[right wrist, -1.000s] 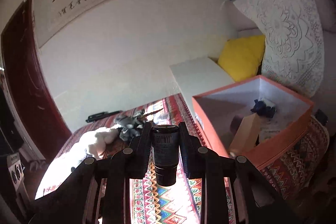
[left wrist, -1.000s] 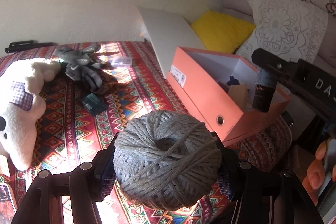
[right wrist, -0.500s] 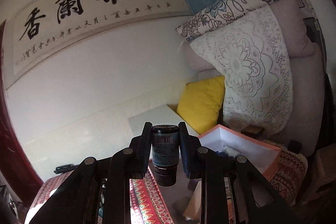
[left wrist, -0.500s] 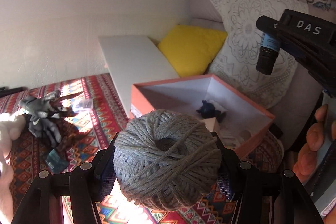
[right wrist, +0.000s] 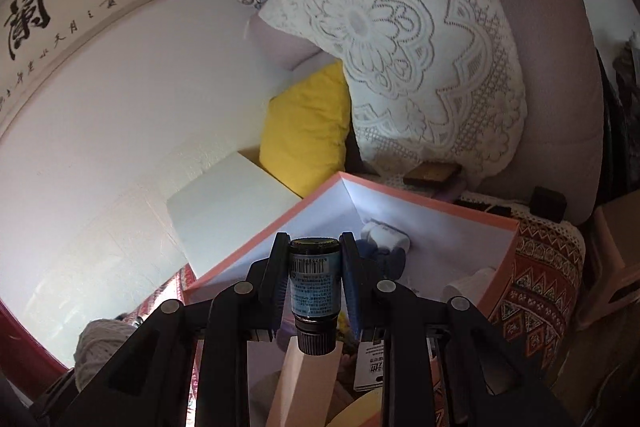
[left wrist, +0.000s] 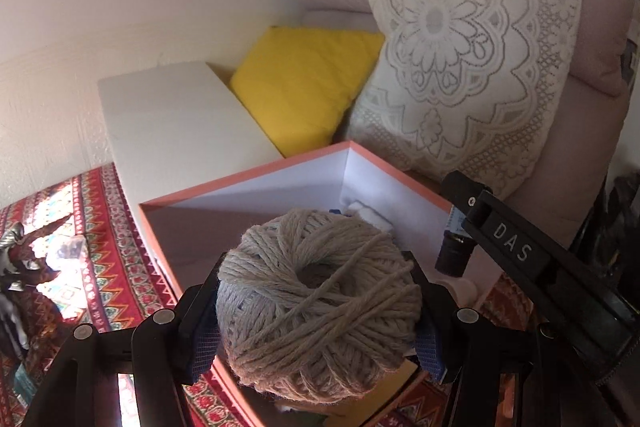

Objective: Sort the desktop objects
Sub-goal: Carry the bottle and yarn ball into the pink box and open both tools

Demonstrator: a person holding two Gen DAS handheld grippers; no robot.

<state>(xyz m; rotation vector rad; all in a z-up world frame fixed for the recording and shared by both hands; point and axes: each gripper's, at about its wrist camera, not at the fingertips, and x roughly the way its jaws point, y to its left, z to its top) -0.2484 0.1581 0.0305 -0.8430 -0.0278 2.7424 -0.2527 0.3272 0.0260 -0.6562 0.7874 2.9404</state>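
My left gripper [left wrist: 316,311] is shut on a grey ball of yarn [left wrist: 318,307], held over the near part of the open orange box [left wrist: 248,175]. My right gripper [right wrist: 314,267] is shut on a small dark bottle [right wrist: 315,287] with a blue label, cap pointing down, above the same orange box [right wrist: 452,209]. In the left wrist view the bottle [left wrist: 456,255] and the right gripper's arm hang at the box's right side. The yarn ball [right wrist: 102,351] shows at the lower left of the right wrist view. Inside the box lie a white object [right wrist: 386,235], a dark blue item and a tan block.
The box stands on a red patterned cloth [left wrist: 92,251]. A white board [left wrist: 176,123] leans against the wall behind it. A yellow cushion [left wrist: 304,83] and a lace pillow [left wrist: 460,59] sit on the sofa beyond. Grey gloves [left wrist: 12,267] lie at the far left.
Both grippers have moved right and closer to the orange box, which now fills the lower views. The bottle has come down from above the box to its right rim.
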